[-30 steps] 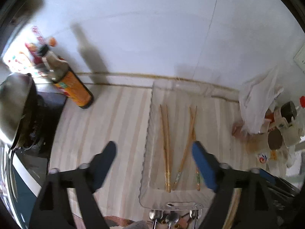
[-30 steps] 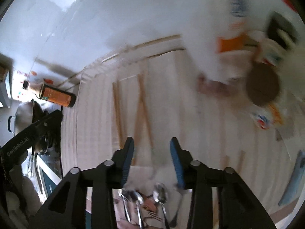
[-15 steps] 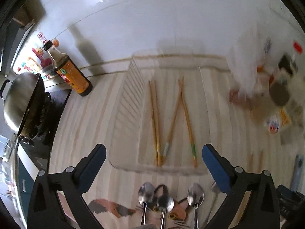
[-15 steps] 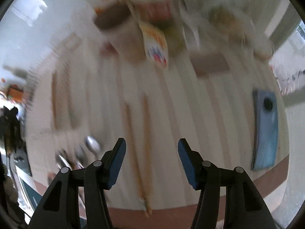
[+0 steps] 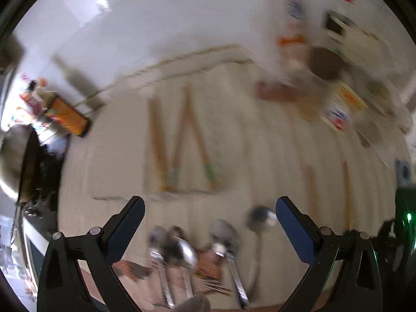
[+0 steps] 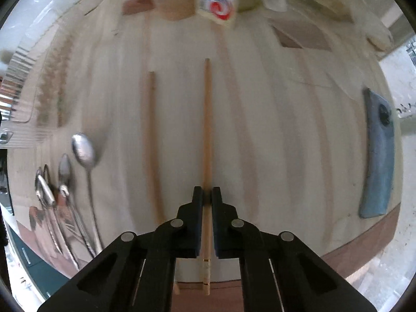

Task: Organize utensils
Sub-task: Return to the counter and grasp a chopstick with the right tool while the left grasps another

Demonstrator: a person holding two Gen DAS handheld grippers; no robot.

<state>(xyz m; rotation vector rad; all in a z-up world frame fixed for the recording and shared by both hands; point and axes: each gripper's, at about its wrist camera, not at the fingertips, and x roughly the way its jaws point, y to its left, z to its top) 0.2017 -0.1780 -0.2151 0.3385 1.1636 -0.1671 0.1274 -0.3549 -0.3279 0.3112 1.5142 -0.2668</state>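
Note:
My right gripper (image 6: 207, 195) points down at the striped counter, its jaws closing on a loose wooden chopstick (image 6: 207, 130), pads pressed against its sides. A second chopstick (image 6: 150, 143) lies parallel to the left. Several metal spoons (image 6: 83, 150) lie further left. My left gripper (image 5: 209, 202) hangs wide open above those spoons (image 5: 187, 253), with nothing between its fingers. Beyond it, a clear tray (image 5: 109, 197) holds several chopsticks (image 5: 182, 143). The two loose chopsticks (image 5: 312, 189) show at the right of the left wrist view.
A soy sauce bottle (image 5: 66, 117) and a wok (image 5: 13, 161) stand at the left. Cartons and jars (image 5: 325, 62) crowd the back right. A blue cloth (image 6: 377, 156) lies right of my right gripper. The counter's brown front edge (image 6: 364, 244) runs close below.
The right gripper swung from the tray to the two loose chopsticks, sank, and its jaws closed around one. The left gripper opened wider and shifted from the tray toward the spoons.

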